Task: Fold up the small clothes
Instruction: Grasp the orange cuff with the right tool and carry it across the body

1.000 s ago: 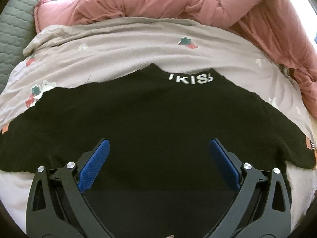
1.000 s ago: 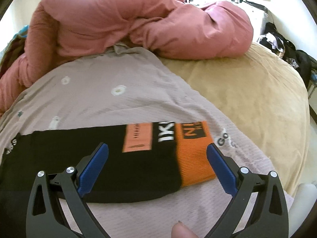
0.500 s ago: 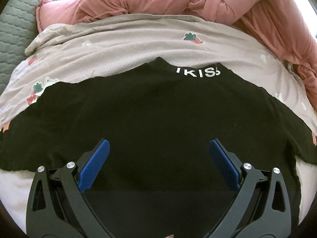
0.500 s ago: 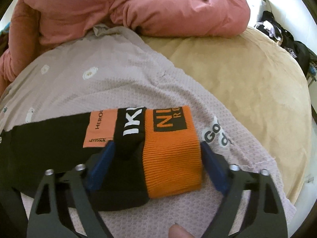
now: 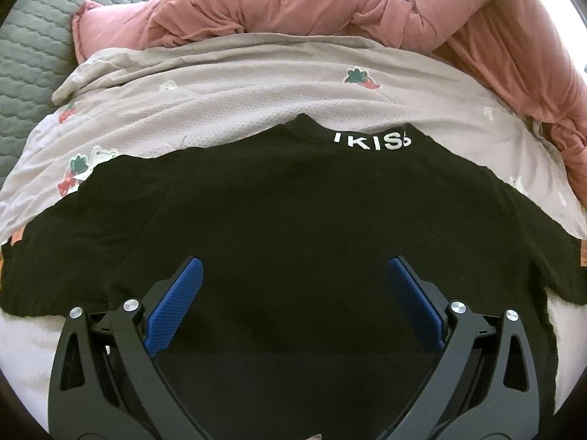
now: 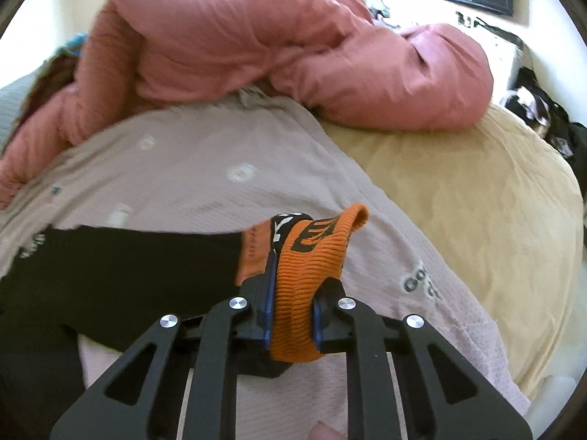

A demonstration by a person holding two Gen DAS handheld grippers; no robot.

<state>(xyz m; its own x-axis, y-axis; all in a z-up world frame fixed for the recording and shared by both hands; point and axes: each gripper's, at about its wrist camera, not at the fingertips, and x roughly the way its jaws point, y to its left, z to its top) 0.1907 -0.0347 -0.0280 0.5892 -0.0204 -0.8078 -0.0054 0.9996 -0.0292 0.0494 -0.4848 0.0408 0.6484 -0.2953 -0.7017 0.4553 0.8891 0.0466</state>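
While the left tongs [image 5: 293, 286] hang wide open and empty over the black top [image 5: 286, 227], that garment lies spread flat on the patterned blanket [image 5: 256, 88] just ahead of and beneath the blue pads, its lettered collar [image 5: 370, 142] farthest from them. It looks light and limp, so it should be taken by edges or seams; both sleeve ends run out of frame. In the right view, the right tongs [image 6: 293, 315], whose jaws have just been closing, pinch the orange cuff [image 6: 304, 286] bunched between them. The ribbed knit gives a firmer hold, though blur obscures its lettering and the pads are mostly hidden.
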